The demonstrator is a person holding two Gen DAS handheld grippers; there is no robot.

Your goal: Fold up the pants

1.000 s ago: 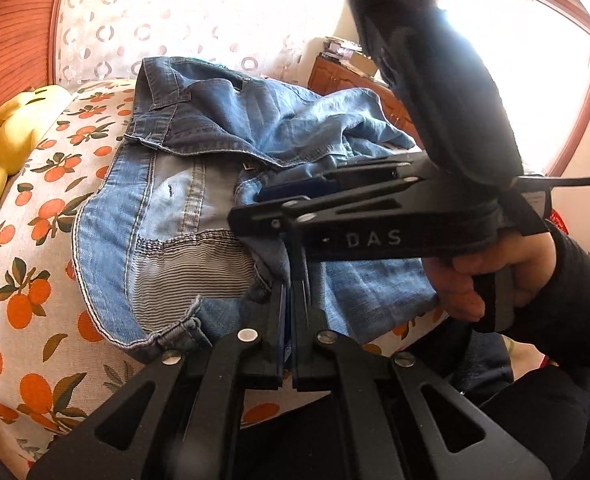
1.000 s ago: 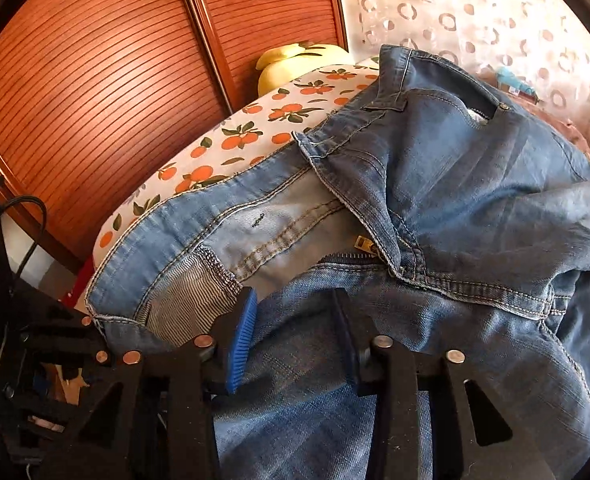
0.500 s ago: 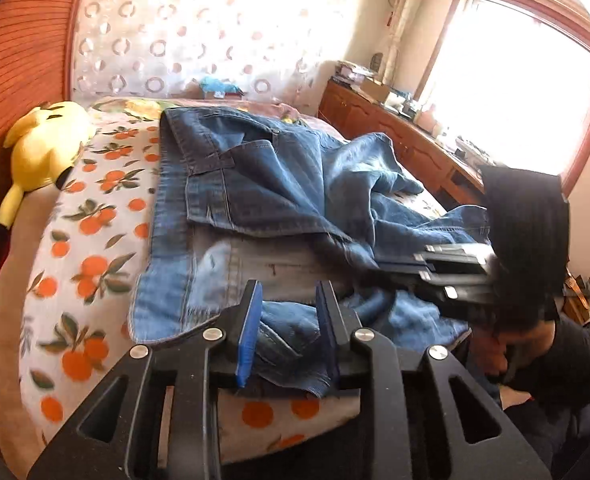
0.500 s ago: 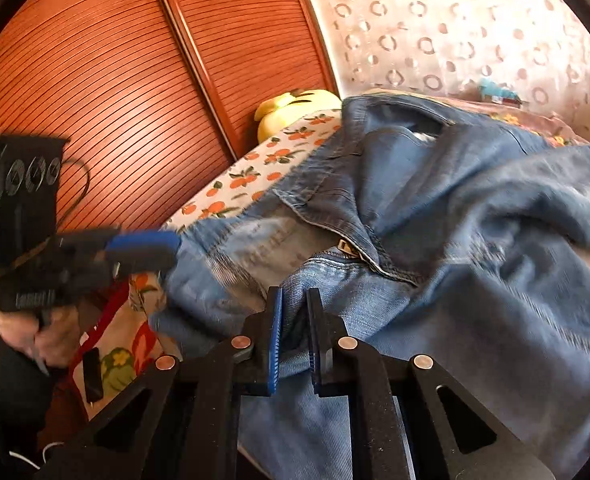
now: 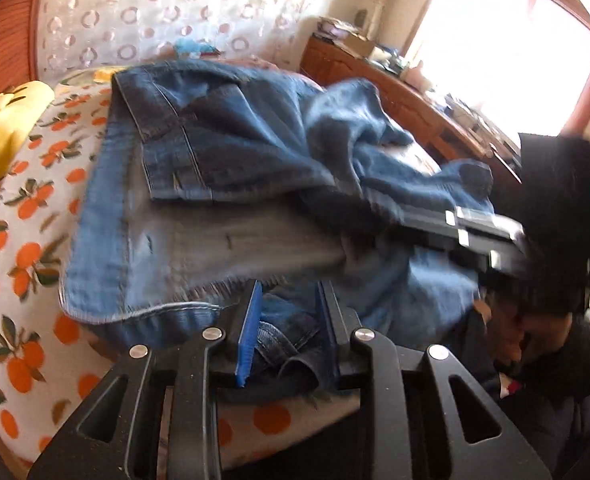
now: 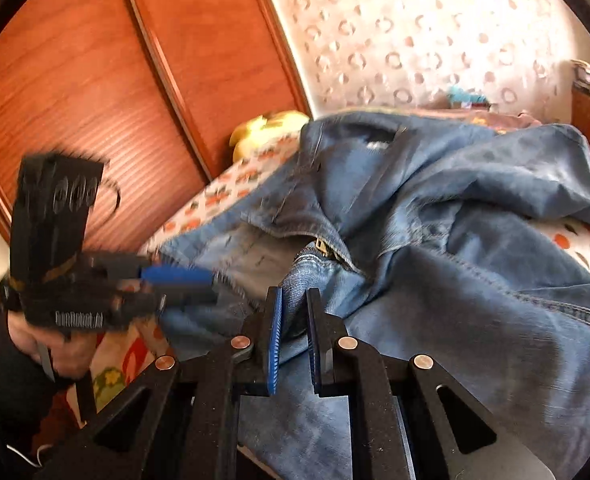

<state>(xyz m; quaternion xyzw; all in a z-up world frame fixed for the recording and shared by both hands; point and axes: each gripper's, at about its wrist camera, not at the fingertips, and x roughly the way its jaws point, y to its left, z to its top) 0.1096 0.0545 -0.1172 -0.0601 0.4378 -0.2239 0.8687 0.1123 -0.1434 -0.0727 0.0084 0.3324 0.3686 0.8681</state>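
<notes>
Blue jeans (image 5: 255, 148) lie crumpled on the bed, waist end toward me and the fly open, with the brass zipper (image 6: 323, 248) showing. My left gripper (image 5: 290, 292) is shut on a thick bunch of waistband denim that fills the gap between its jaws. Seen from the right wrist, the left gripper (image 6: 211, 284) bites the jeans' near edge. My right gripper (image 6: 295, 294) is shut on a fold of denim (image 6: 475, 280) just below the zipper. In the left wrist view its fingers (image 5: 475, 224) reach into the cloth from the right, with the tips buried. Both views are motion-blurred.
The bed has a white cover with an orange-fruit print (image 5: 27, 264). A yellow plush toy (image 5: 3, 132) lies at its far left. A reddish wooden wardrobe (image 6: 95, 80) stands close on the left. A wooden dresser (image 5: 395, 92) runs under the bright window (image 5: 507, 52).
The right gripper, open over the jeans a second ago, has shut on the cloth by the zipper and swung right. The left jaws went from tightly shut to holding a thick waistband bunch.
</notes>
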